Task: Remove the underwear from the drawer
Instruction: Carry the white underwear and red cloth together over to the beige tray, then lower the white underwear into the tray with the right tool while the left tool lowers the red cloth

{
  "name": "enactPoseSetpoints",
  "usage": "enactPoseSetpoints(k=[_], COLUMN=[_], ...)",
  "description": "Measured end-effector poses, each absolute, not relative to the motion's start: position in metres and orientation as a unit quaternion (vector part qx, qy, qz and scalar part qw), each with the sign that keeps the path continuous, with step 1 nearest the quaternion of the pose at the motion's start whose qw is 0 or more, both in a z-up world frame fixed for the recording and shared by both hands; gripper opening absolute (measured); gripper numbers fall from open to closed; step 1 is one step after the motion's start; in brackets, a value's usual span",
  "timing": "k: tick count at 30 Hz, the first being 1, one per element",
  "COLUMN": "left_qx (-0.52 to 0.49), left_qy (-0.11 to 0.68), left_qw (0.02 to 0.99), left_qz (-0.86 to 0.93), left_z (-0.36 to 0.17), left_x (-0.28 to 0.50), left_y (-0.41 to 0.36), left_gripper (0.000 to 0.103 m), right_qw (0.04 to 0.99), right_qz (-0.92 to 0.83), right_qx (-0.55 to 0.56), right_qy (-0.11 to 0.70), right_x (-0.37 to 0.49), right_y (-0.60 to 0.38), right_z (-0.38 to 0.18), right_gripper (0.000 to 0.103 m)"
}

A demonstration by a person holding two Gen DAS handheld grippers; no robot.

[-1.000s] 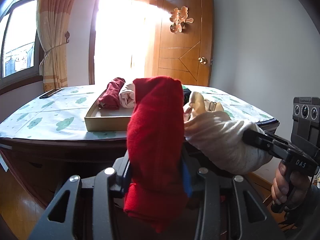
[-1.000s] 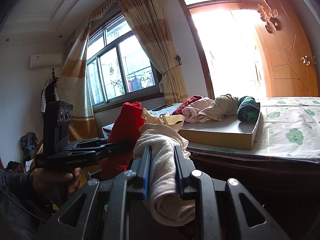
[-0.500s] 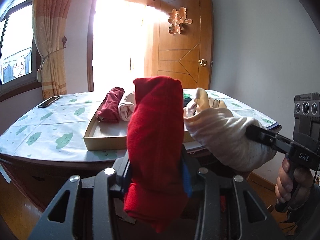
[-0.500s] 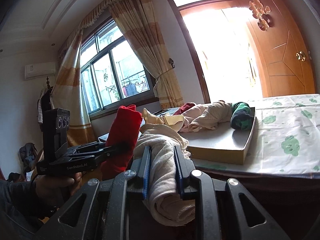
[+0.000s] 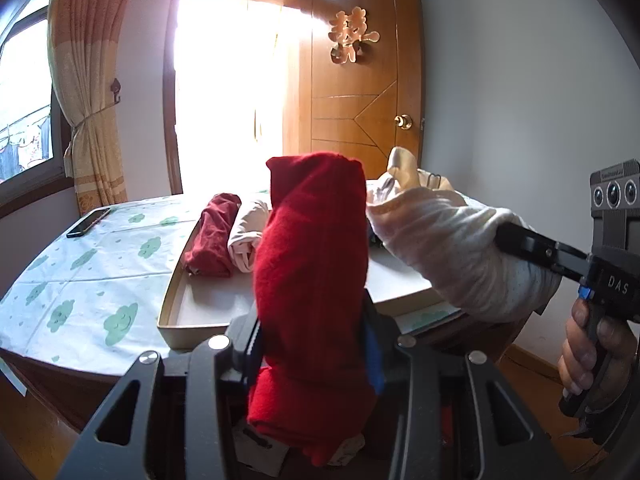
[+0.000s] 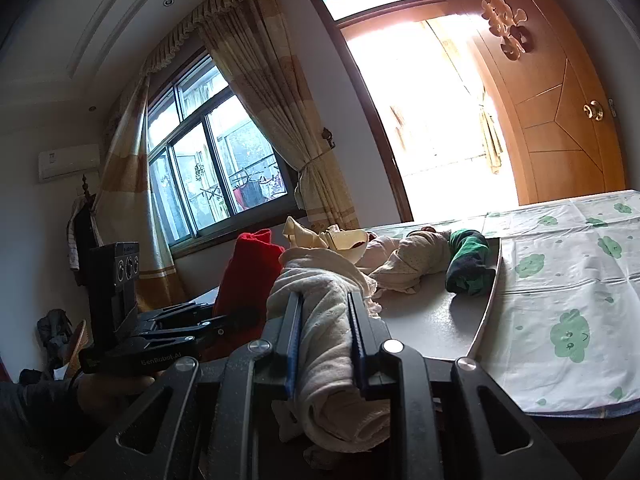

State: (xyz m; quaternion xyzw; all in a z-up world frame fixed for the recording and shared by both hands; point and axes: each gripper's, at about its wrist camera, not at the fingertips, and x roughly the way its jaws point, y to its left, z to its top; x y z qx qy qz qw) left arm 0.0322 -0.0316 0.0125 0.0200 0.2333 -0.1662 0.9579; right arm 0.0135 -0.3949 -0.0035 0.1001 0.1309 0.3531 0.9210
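- Underwear in two rolls is held up in the air in front of the desk: a bright red rolled fabric piece point(image 5: 312, 264) and a cream-white rolled cotton piece point(image 6: 332, 344).
- The left gripper point(image 5: 310, 344) has its fingers pressed in against the sides of the red roll, which stands upright between them with its lower end hanging below.
- The right gripper point(image 6: 325, 336) has its fingers closed on the cream-white roll, whose loose end droops beneath them.
- The two rolls are just beside each other, the red one to the left of the cream one.
- The shallow beige cardboard drawer tray point(image 5: 188, 322) lies on the desk with the green cloud-print cloth point(image 5: 84, 280).
- In the tray lie a dark red roll point(image 5: 214, 236), a pale pink roll point(image 5: 246, 240) touching it, a speckled beige bundle point(image 6: 416, 260) and a green-and-navy striped roll point(image 6: 470, 264).
- A black phone point(image 5: 88, 222) lies on the cloth, well apart from the tray.
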Motion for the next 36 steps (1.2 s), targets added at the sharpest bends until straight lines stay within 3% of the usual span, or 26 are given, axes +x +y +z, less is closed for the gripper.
enactPoseSetpoints(k=[36], left_qx=[0.014], left_qy=[0.285], left_qw=[0.946], left_qz=[-0.156], left_z=[0.046], left_x=[0.135], left_y=[-0.035], left_gripper=[0.04], right_qw=[0.926], right_qz=[0.292], right_qx=[0.162], right_qy=[0.174], right_x=[0.12], right_y=[-0.402], right_z=[0.042], right_gripper=[0.023])
